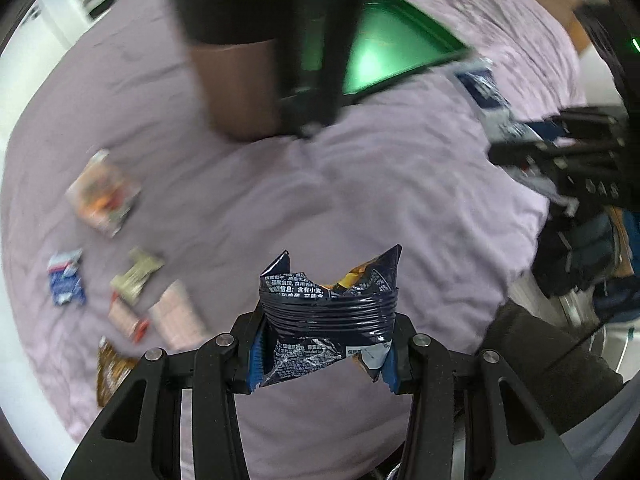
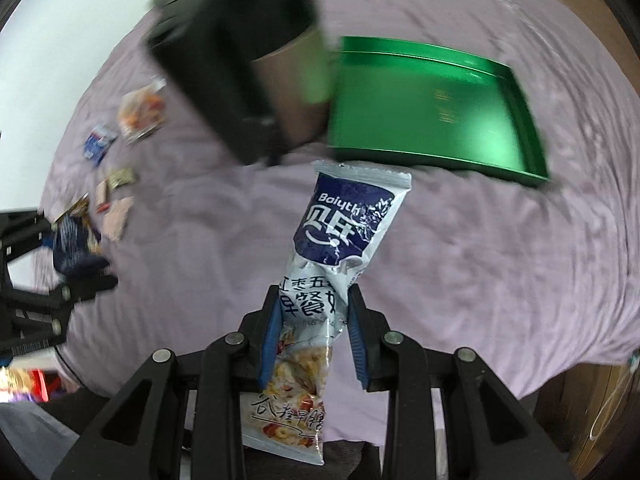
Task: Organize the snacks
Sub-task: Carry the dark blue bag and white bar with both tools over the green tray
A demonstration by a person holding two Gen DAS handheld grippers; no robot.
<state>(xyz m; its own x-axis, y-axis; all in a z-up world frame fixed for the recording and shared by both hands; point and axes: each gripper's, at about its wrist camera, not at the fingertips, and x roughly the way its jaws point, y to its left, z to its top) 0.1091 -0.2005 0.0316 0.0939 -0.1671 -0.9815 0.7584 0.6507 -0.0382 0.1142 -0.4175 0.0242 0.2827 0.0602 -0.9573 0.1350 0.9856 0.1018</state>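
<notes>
While both hands hang over the purple cloth (image 2: 500, 260), I have the left gripper (image 1: 326, 344) clamped on a crumpled dark snack bag (image 1: 330, 320) and the right gripper (image 2: 314, 332) pinched narrow on a long white-and-blue cereal sachet (image 2: 340, 240), which dangles just short of the green tray (image 2: 432, 108). My worry is the sachet: gripped mid-length, it could swing or slide out and land short of the rim. The black-and-brown box (image 2: 248, 80) beside the tray could also get clipped, and loose packets (image 1: 104, 196) are still scattered far left.
</notes>
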